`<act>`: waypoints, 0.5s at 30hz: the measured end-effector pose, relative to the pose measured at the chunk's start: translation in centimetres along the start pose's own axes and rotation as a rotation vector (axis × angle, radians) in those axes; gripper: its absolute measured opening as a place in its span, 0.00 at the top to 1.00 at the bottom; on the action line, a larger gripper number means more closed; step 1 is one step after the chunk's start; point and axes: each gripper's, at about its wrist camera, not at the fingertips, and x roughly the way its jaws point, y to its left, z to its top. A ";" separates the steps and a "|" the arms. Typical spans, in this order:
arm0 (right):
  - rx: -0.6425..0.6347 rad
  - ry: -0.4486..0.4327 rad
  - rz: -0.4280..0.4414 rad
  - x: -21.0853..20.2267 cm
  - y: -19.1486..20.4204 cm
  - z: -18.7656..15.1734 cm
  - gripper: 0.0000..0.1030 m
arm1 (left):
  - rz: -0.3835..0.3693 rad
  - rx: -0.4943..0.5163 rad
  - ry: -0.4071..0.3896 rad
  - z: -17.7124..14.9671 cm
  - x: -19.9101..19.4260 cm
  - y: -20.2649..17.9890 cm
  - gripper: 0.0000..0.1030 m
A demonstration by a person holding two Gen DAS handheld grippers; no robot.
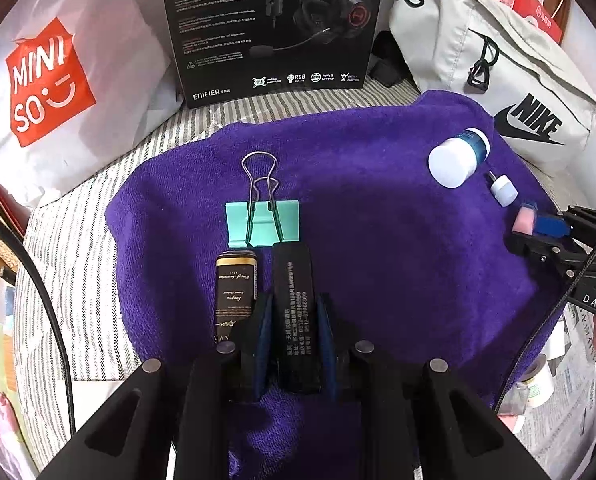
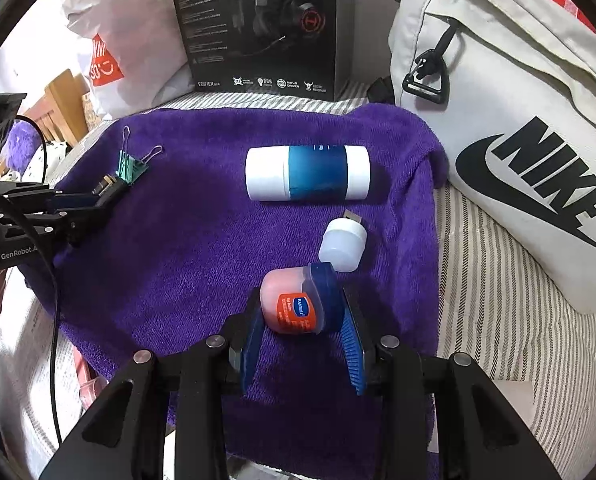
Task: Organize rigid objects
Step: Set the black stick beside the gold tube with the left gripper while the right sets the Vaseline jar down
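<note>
My left gripper (image 1: 294, 312) is shut on a flat black box with white print (image 1: 296, 300), held low over the purple towel (image 1: 377, 240). A black-and-gold box (image 1: 236, 284) lies just left of it, and a mint binder clip (image 1: 262, 222) lies just ahead. My right gripper (image 2: 301, 312) is shut on a small pink lip balm jar with a blue lid (image 2: 298, 304). A white-and-blue bottle (image 2: 307, 174) lies on its side ahead of it, with a small white cap piece (image 2: 342, 244) between. The bottle (image 1: 457, 156) also shows in the left wrist view.
A black Edifier headset box (image 1: 274, 28) stands at the back. A white Miniso bag (image 1: 50, 80) is at the left, a white Nike bag (image 2: 517, 140) at the right. The towel lies on striped bedding (image 2: 497, 300).
</note>
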 end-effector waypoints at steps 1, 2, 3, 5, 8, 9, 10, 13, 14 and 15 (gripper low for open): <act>-0.001 0.000 0.000 0.0 0.0 0.0 0.65 | 0.000 0.001 0.002 0.0 0.0 -0.1 0.75; 0.000 -0.002 0.000 0.0 0.0 0.1 0.65 | -0.001 0.005 0.004 0.0 -0.1 -0.2 0.73; -0.002 -0.002 0.000 0.0 0.0 0.0 0.65 | 0.001 0.011 0.005 -0.1 -0.1 -0.4 0.70; -0.006 -0.004 0.001 -0.1 0.0 -0.1 0.65 | 0.011 0.023 0.008 -0.4 -0.3 -0.7 0.66; -0.007 -0.003 0.002 -0.1 0.0 -0.1 0.64 | 0.018 0.020 0.015 -0.7 -0.4 -0.7 0.62; -0.006 -0.002 0.003 -0.1 0.0 0.0 0.64 | 0.018 0.016 0.019 -0.9 -0.5 -0.6 0.62; -0.008 -0.001 0.005 -0.1 -0.1 0.0 0.64 | 0.021 0.015 0.024 -1.1 -0.6 -0.6 0.62; -0.012 0.007 0.004 -0.1 0.0 0.0 0.61 | 0.035 0.024 0.026 -1.7 -1.0 -0.7 0.61; -0.016 0.011 0.006 -0.2 0.0 0.0 0.60 | 0.037 0.030 0.024 -1.9 -1.3 -0.7 0.61; -0.016 0.012 0.005 -0.2 0.0 0.0 0.60 | 0.037 0.032 0.022 -2.1 -1.4 -0.7 0.61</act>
